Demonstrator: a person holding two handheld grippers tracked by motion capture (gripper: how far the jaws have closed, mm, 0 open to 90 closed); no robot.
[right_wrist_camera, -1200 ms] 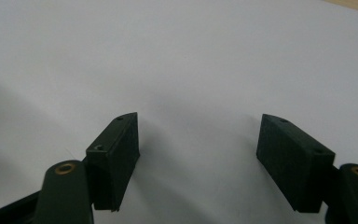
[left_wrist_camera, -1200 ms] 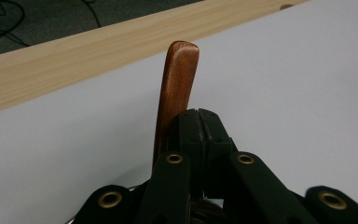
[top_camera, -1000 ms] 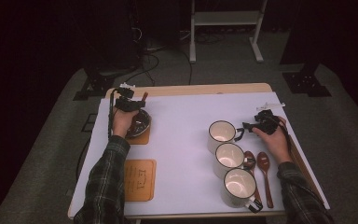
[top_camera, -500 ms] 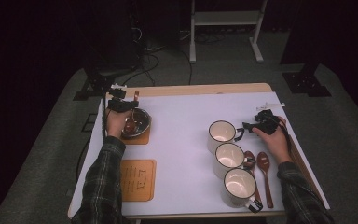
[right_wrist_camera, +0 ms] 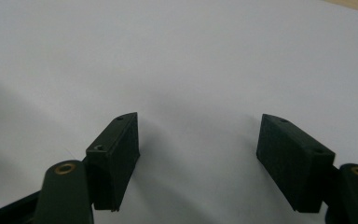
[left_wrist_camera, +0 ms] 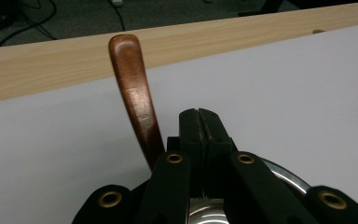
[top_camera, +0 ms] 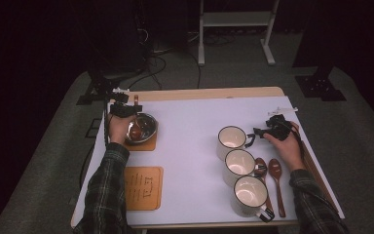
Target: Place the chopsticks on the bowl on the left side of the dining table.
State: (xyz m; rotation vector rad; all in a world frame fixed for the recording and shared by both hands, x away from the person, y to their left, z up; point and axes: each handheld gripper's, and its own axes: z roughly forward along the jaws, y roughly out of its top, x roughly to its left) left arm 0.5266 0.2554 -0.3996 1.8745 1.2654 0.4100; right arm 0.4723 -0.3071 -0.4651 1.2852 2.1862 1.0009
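A metal bowl (top_camera: 144,127) is seen at the nine o'clock side of the desk (top_camera: 195,117), set on a brown mat (top_camera: 143,143). A wooden spoon (left_wrist_camera: 135,98) stands in it, its handle leaning out toward twelve o'clock. The left gripper (top_camera: 124,109) is held over the bowl's rim, its jaws pressed together with nothing between them, just beside the handle. Three white mugs (top_camera: 240,163) are lined up toward four o'clock; nothing can be made out inside them. Two more spoons (top_camera: 275,175) are laid beside them. The right gripper (top_camera: 268,130) is held at three o'clock, jaws spread over bare desk. A second mat (top_camera: 143,187) lies at seven o'clock.
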